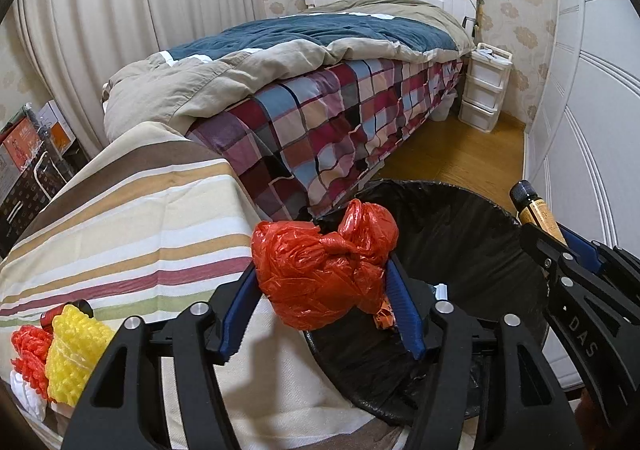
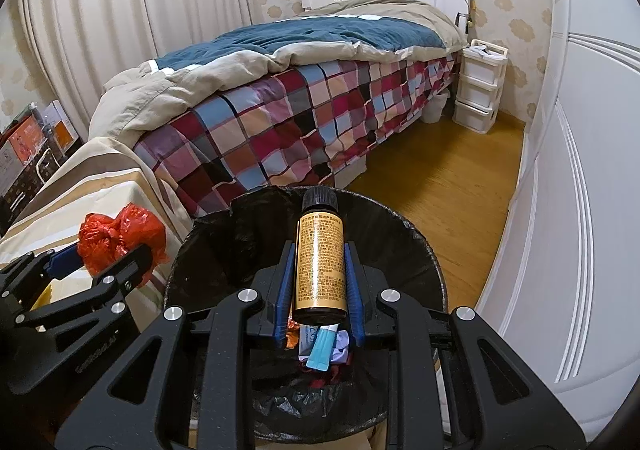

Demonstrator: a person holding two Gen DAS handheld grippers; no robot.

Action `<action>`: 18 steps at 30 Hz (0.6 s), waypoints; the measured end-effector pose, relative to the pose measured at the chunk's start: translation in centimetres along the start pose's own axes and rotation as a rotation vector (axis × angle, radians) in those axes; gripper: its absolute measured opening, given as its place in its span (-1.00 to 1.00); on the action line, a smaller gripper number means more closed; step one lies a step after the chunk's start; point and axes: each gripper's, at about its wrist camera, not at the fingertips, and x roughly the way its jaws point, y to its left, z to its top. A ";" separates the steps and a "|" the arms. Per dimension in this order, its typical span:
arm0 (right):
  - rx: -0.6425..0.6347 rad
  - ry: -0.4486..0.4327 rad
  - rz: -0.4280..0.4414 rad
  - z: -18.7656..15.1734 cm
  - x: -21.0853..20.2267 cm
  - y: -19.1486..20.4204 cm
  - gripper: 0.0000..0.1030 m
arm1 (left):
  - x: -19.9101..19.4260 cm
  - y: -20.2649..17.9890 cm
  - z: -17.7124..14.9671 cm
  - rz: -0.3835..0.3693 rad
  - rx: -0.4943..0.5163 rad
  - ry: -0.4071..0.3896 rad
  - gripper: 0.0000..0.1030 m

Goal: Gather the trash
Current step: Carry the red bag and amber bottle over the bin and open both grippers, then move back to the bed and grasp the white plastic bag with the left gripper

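Note:
My left gripper [image 1: 320, 270] is shut on a crumpled red plastic bag [image 1: 324, 270] and holds it over the near left rim of a bin with a black liner [image 1: 472, 234]. The bag also shows in the right wrist view [image 2: 120, 234]. My right gripper [image 2: 319, 250] is shut on a small brown bottle [image 2: 319, 254] with a black cap and tan label, held over the open bin [image 2: 224, 250]. The bottle shows at the right of the left wrist view [image 1: 536, 210]. Blue and white trash [image 2: 324, 346] lies in the bin.
A striped cloth [image 1: 140, 218] covers the surface to the left, with yellow and red foam nets [image 1: 72, 354] on it. A bed with a checked sheet [image 2: 280, 130] stands beyond. White wardrobe doors [image 2: 580, 210] are at the right, a white drawer unit [image 2: 476, 90] at the back, and boxes [image 1: 28, 154] at the far left.

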 end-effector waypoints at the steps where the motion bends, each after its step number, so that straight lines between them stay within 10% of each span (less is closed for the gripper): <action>1: 0.001 -0.001 0.000 0.0 0.0 0.0 -0.53 | 0.0 0.1 0.0 0.000 -0.004 -0.002 0.28; 18: 0.018 -0.050 -0.051 0.3 -1.9 -0.5 0.35 | -2.2 0.8 -0.1 0.034 -0.035 -0.044 0.60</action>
